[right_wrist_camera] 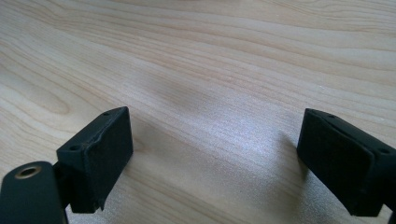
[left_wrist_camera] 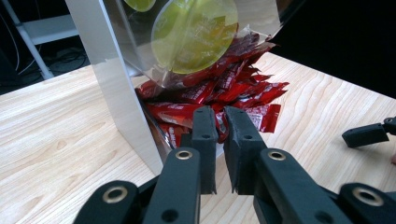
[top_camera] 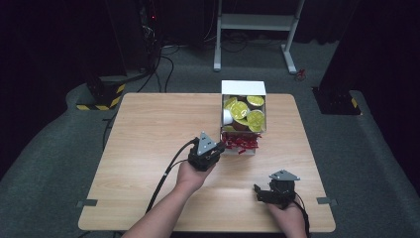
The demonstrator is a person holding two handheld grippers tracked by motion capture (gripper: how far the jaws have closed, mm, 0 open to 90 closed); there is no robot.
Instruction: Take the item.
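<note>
A white box with a clear front stands at the far middle of the table, holding yellow-lidded cups above a heap of red packets. My left gripper is at the box's lower front opening. In the left gripper view its jaws stand nearly together, pinching the edge of a red packet at the front of the heap, under a yellow lid. My right gripper rests near the table's front edge, open over bare wood, with nothing between its fingers.
The wooden table has free room to the left of the box and across its front. The box's white side wall stands close to the left of my left jaws. A jaw of the right gripper shows at the far right there.
</note>
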